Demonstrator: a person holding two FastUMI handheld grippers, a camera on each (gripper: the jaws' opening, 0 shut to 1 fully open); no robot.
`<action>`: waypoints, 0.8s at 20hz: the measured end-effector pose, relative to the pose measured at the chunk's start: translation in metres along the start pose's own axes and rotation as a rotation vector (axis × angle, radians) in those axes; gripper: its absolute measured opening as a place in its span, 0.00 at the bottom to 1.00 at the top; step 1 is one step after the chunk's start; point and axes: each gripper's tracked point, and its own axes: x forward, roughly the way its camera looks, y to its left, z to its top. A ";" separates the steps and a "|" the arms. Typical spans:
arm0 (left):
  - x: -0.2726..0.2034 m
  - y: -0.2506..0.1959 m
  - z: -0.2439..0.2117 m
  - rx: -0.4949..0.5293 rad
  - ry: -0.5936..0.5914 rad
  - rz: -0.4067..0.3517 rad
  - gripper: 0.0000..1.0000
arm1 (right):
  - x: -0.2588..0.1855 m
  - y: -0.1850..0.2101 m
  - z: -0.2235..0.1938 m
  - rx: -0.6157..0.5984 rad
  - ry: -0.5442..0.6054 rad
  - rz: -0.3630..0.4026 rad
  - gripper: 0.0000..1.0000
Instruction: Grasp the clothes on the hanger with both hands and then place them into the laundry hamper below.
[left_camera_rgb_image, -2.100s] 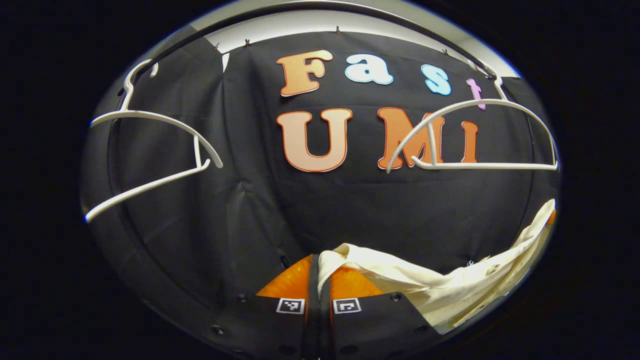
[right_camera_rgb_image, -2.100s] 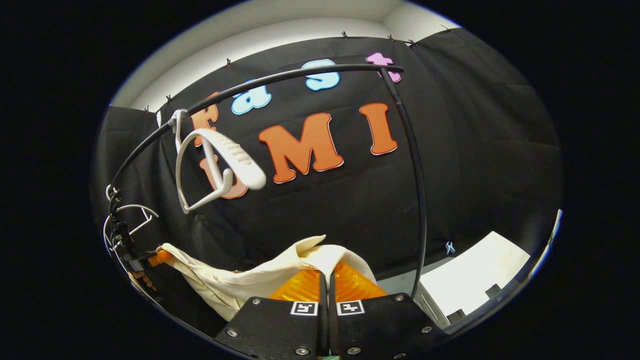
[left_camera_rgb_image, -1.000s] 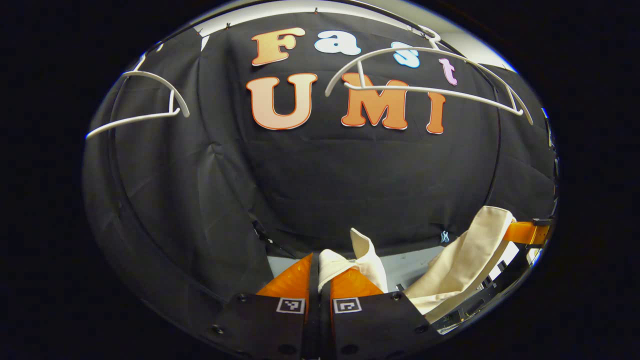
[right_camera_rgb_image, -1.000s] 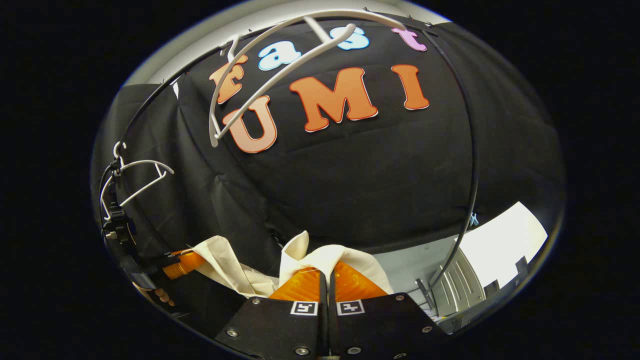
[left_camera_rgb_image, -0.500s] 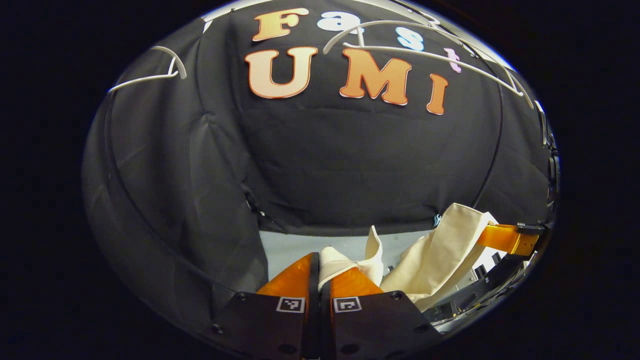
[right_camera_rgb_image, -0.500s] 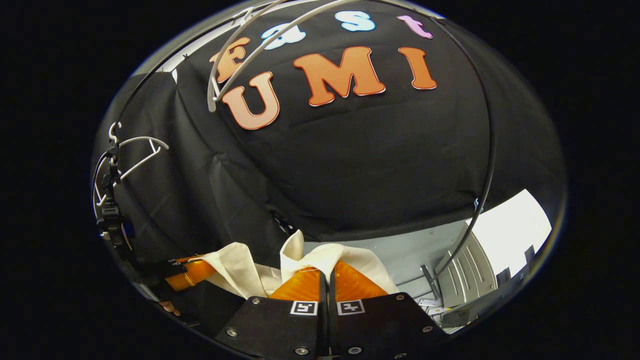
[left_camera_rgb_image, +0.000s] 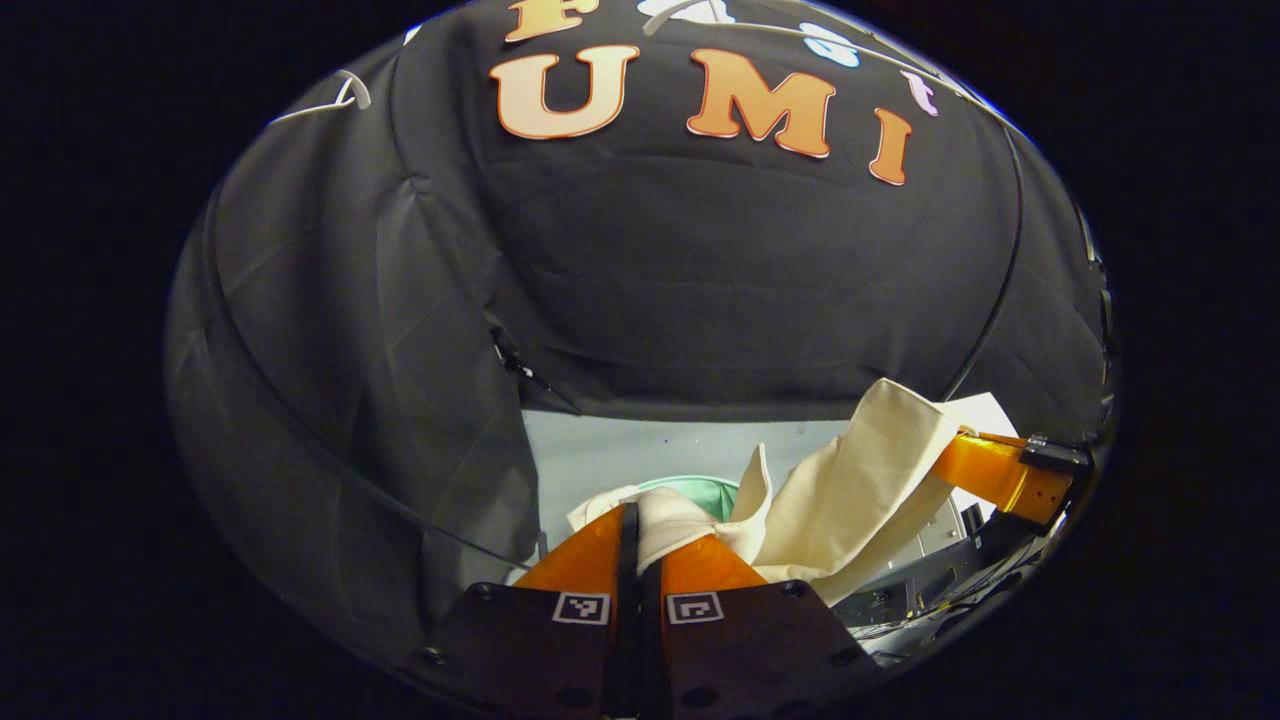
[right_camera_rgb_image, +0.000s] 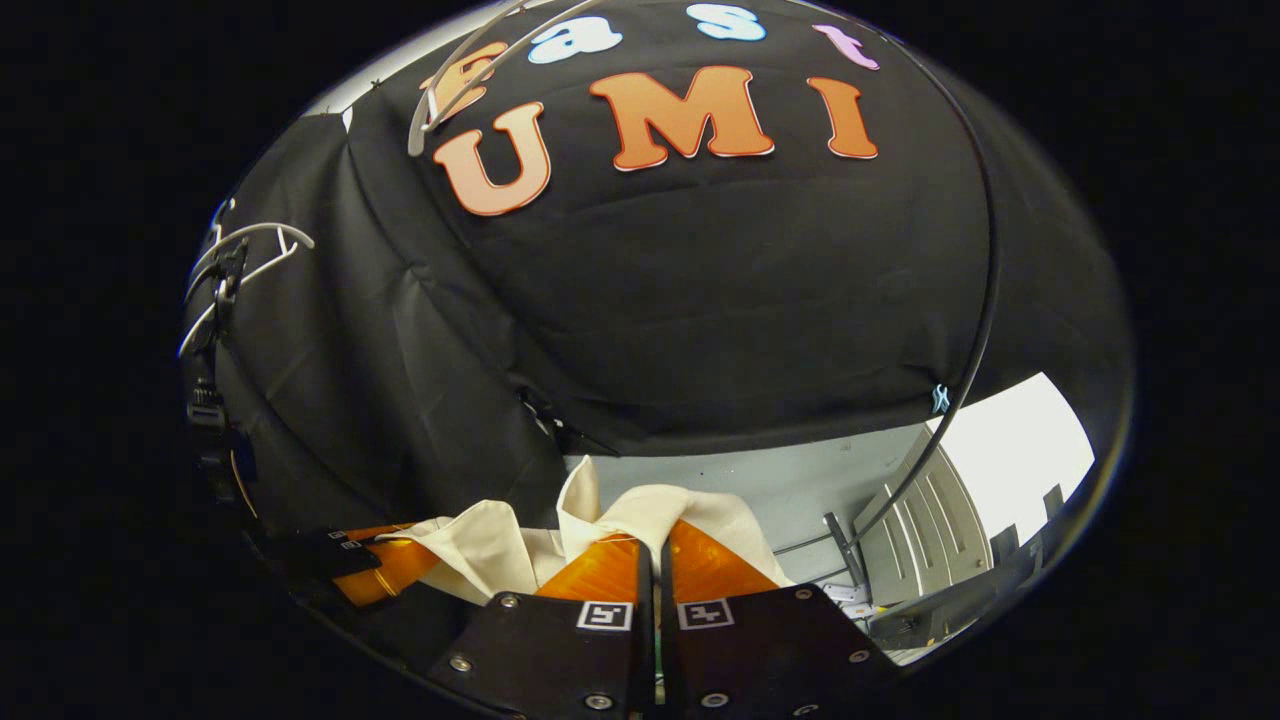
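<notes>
Pinching the cream garment (left_camera_rgb_image: 850, 480) tight in the left gripper (left_camera_rgb_image: 640, 545), both fingers clamped on a fold. Stretching across to the right gripper (right_camera_rgb_image: 655, 555), likewise clamped on cloth, above a green hamper rim (left_camera_rgb_image: 700, 487).

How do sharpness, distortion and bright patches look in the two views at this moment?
Left gripper view: cream garment sharp, little blur; fisheye bows the black rail. Right gripper view: white patch at lower right is blown out; white hanger near the edge is bent and small.

Black curved rail (right_camera_rgb_image: 985, 300); pale floor (left_camera_rgb_image: 640, 455) below.
</notes>
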 end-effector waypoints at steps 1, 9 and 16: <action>0.004 0.000 -0.006 -0.004 0.023 0.001 0.07 | 0.004 -0.001 -0.008 -0.012 0.018 -0.008 0.03; 0.019 0.007 -0.039 0.015 0.129 0.032 0.08 | 0.023 -0.012 -0.034 -0.067 0.092 -0.057 0.10; 0.027 0.007 -0.061 -0.023 0.193 0.019 0.14 | 0.019 -0.013 -0.029 -0.064 0.080 -0.063 0.10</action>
